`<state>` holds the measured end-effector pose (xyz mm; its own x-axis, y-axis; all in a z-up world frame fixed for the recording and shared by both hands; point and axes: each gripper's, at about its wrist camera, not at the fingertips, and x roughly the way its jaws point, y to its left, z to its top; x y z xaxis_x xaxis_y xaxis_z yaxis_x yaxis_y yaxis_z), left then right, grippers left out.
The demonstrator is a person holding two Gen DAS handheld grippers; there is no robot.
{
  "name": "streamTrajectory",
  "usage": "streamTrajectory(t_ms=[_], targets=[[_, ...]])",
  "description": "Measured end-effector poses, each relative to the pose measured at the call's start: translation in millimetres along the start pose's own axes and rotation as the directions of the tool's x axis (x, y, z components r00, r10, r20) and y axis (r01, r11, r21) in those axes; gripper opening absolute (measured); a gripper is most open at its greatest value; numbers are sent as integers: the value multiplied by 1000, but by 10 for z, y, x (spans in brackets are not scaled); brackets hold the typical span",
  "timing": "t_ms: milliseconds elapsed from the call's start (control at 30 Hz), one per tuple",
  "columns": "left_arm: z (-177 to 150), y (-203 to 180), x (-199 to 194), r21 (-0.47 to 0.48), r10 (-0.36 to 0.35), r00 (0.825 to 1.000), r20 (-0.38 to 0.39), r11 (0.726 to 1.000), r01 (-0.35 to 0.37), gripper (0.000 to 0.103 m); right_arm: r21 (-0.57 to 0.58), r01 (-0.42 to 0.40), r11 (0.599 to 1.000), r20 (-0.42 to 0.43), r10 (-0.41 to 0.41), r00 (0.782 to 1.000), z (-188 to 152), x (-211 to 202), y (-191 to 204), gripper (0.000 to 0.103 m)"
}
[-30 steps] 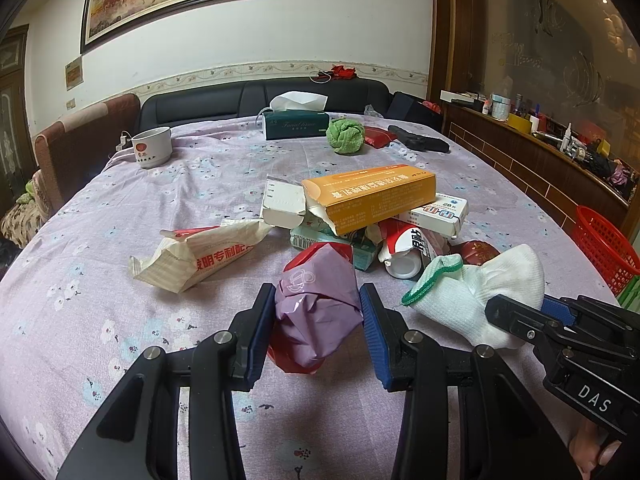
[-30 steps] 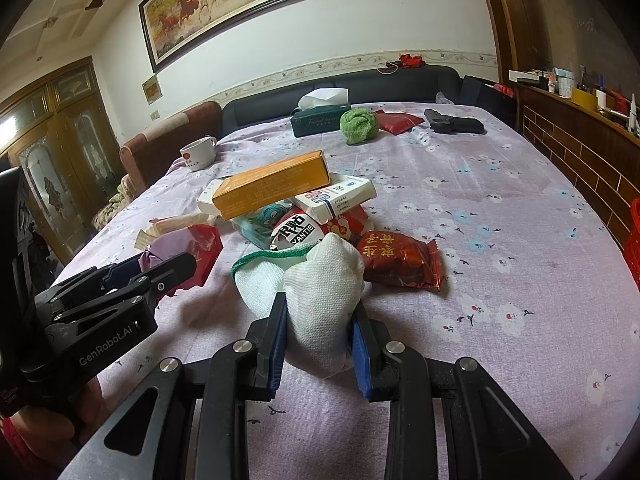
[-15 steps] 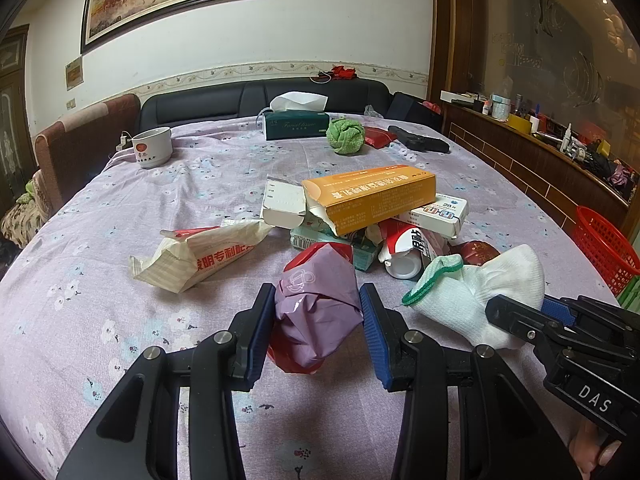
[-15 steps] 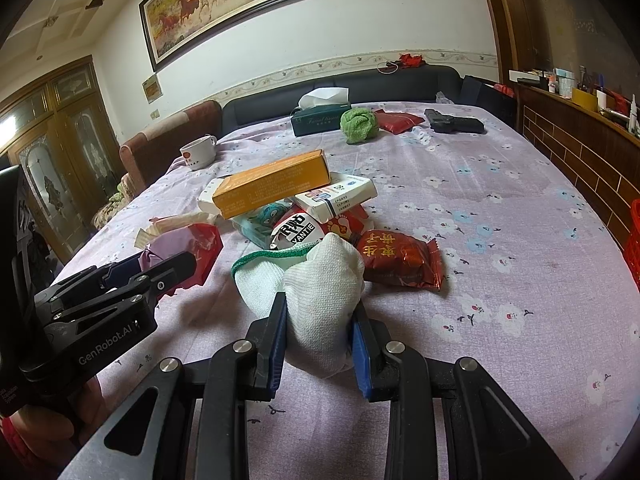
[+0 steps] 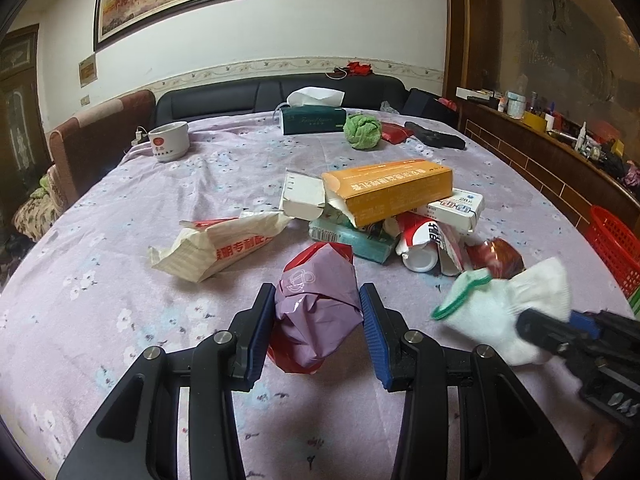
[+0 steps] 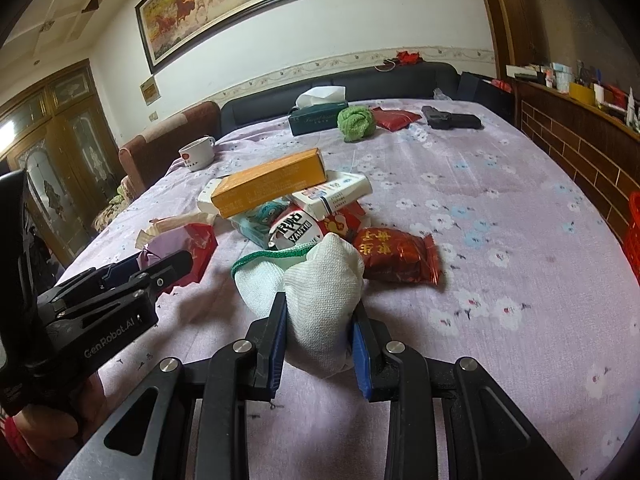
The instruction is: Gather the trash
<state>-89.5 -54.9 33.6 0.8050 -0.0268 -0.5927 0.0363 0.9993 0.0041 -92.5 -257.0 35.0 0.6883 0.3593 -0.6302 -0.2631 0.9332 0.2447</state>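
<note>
My left gripper [image 5: 318,312] is shut on a crumpled purple and red plastic bag [image 5: 316,312] on the flowered tablecloth. My right gripper [image 6: 320,318] is shut on a white sock with a green cuff [image 6: 320,280], raised slightly; the sock shows in the left wrist view [image 5: 504,312]. Behind them lies a trash pile: an orange box [image 5: 392,192], white boxes [image 5: 456,210], a teal pack [image 5: 352,238], a red and white cup [image 5: 420,240], a red snack wrapper [image 6: 396,256] and a cream paper bag [image 5: 216,244].
A red basket [image 5: 614,248] stands off the table's right edge. At the far end sit a white cup [image 5: 170,140], a green tissue box [image 5: 312,118], a green cloth ball [image 5: 362,130], a red packet [image 6: 394,118] and a black object [image 6: 450,120]. A wooden ledge runs along the right.
The right gripper with the white sock has shifted slightly right and lifted a little. The left gripper stays shut on the purple bag in place.
</note>
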Motion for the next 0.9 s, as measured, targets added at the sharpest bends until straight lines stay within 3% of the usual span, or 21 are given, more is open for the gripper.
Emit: streamTrajectory(t_ms=[100, 467, 900], targets=[[19, 23, -116, -12, -9, 1000, 21, 1000, 9, 41, 24, -24, 999, -13, 24, 1000, -25, -95, -12, 31], [75, -53, -506, 30, 23, 993, 115, 999, -27, 41, 32, -12, 999, 65, 10, 998, 59, -536, 27, 31], [141, -106, -621, 46, 25, 990, 139, 998, -31, 41, 29, -12, 999, 95, 10, 995, 158, -670, 83, 31]])
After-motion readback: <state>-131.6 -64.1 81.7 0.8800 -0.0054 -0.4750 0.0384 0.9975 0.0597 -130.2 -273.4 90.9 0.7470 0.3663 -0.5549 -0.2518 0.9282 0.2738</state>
